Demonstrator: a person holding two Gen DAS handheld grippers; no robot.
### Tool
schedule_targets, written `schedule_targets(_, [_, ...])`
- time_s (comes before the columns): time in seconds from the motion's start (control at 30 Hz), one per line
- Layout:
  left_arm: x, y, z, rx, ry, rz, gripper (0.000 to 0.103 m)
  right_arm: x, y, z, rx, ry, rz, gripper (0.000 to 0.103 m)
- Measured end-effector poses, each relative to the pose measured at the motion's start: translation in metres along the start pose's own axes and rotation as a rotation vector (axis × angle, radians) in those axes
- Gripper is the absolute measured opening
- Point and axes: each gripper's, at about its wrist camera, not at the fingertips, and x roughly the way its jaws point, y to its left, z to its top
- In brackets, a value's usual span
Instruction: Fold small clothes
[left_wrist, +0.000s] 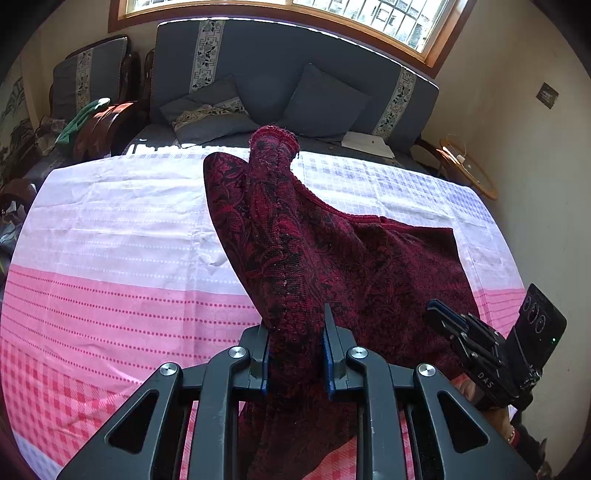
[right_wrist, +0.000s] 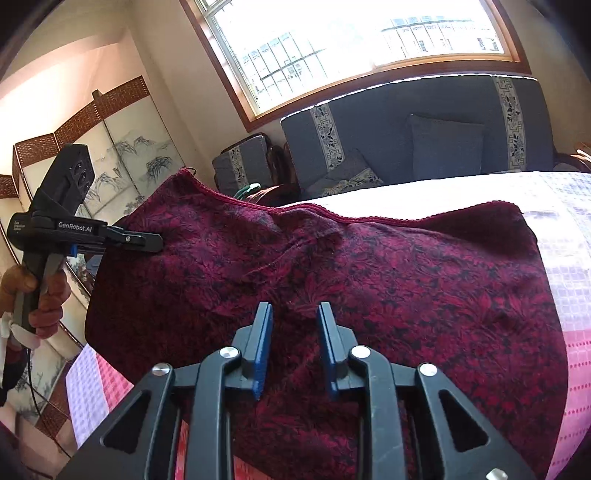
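A dark red patterned knit garment lies on a table covered with a pink and white checked cloth. My left gripper is shut on a bunched edge of the garment and lifts that side up off the table; it also shows in the right wrist view, clamped on the raised left edge. My right gripper is open, its blue-padded fingers hovering just over the garment near its front middle, holding nothing. It shows in the left wrist view at the garment's right side.
A grey-blue sofa with cushions stands behind the table under a window. A small round wooden table is at the back right. A painted folding screen stands to the left. The tablecloth's right part is bare.
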Motion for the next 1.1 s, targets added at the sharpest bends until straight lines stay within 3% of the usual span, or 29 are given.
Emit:
schedule_targets(0.23, [-0.016,-0.022,-0.001,0.011,0.003,-0.052,0.021,0.09,-0.013,0.016,0.099,0.219,-0.014,0.011])
schedule_targets(0.4, [-0.016,-0.047,-0.002,0.03,0.013,-0.084,0.021,0.109,-0.025,0.019,0.196,0.291,-0.002,0.009])
schedule_targets(0.53, [-0.015,-0.061,-0.002,0.05,0.002,-0.098,0.021,0.096,-0.039,0.02,0.285,0.235,0.106,0.015])
schedule_targets(0.67, [-0.013,-0.068,0.001,0.045,0.0,-0.097,0.021,0.072,-0.047,0.026,0.308,0.152,0.097,0.016])
schedule_targets(0.9, [-0.009,-0.084,0.003,0.02,0.027,-0.124,0.021,0.11,-0.06,0.044,0.378,0.233,0.137,0.013])
schedule_targets(1.0, [-0.002,-0.097,0.003,0.032,0.043,-0.134,0.021,0.125,-0.063,0.05,0.394,0.291,0.219,0.014])
schedule_targets(1.1, [0.004,-0.11,0.004,0.04,0.043,-0.156,0.021,0.101,-0.08,0.049,0.453,0.191,0.251,0.016])
